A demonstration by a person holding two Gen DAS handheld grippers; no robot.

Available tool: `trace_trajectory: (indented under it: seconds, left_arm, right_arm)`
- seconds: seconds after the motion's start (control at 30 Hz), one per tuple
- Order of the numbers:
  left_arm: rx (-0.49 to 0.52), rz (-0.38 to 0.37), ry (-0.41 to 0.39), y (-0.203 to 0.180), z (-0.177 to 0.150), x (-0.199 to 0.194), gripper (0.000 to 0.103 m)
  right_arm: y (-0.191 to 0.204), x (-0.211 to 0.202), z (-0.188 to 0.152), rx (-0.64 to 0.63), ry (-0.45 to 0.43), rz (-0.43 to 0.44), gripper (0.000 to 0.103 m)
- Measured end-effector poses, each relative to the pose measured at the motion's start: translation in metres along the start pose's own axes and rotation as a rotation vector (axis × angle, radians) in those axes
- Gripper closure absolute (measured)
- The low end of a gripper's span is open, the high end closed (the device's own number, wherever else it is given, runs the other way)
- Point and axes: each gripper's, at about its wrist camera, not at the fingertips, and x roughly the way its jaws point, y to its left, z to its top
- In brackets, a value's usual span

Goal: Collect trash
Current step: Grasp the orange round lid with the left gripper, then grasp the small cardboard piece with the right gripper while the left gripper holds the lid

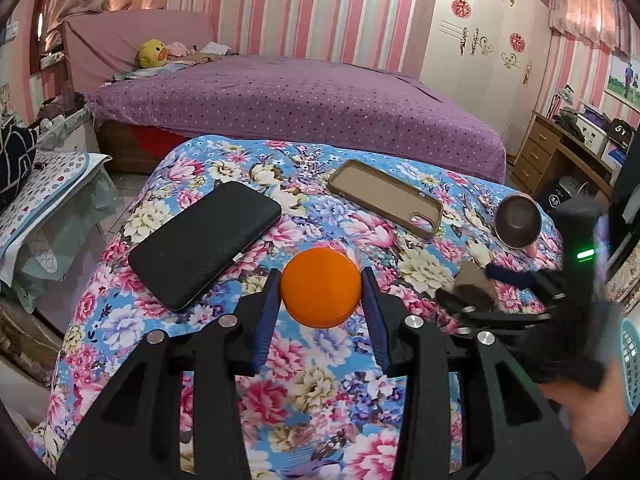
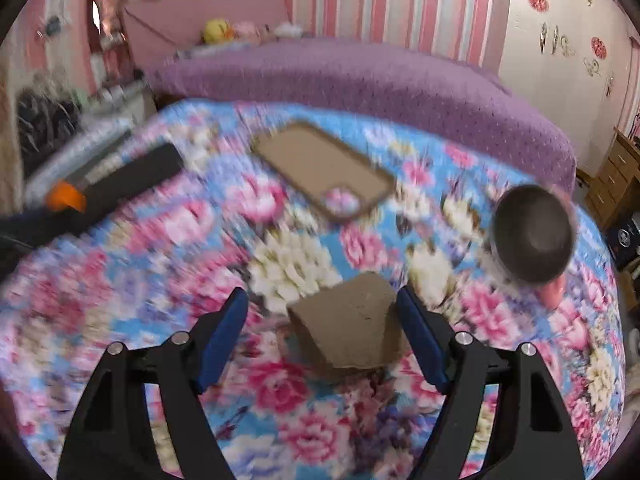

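The left gripper (image 1: 322, 294) pinches a round orange plastic cap (image 1: 321, 287) above the floral-quilted table's (image 1: 340, 380) near edge, while the spread right gripper (image 2: 323, 334) straddles an ungrasped torn brown cardboard scrap (image 2: 347, 330); nothing binned yet

orange cap (image 1: 321, 287): smooth matt plastic | cardboard scrap (image 2: 347, 332): rough | bowl (image 2: 534, 232): dull metal
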Motion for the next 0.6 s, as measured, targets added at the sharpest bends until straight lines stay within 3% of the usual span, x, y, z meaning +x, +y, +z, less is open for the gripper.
trace_trajectory:
  seconds: [0.1, 0.13, 0.33, 0.47, 0.6]
  left_arm:
    - [0.004, -0.003, -0.005, 0.002, -0.001, -0.004, 0.064]
    - [0.003, -0.003, -0.006, 0.002, -0.001, -0.004, 0.064]
    - [0.002, -0.008, -0.015, 0.002, -0.003, -0.011, 0.064]
    - [0.003, -0.01, -0.028, 0.0, -0.003, -0.018, 0.064]
    - [0.007, -0.013, -0.033, -0.005, -0.005, -0.021, 0.064]
  right_arm:
    - [-0.004, 0.0, -0.001, 0.03, -0.005, 0.001, 0.038]
    - [-0.005, 0.0, -0.002, 0.031, -0.003, -0.002, 0.048]
    - [-0.02, -0.02, -0.007, 0.063, -0.058, 0.031, 0.056]
    - [-0.029, -0.056, -0.006, 0.064, -0.128, 0.037, 0.076]
    - [-0.036, -0.072, -0.007, 0.047, -0.154, 0.045, 0.079]
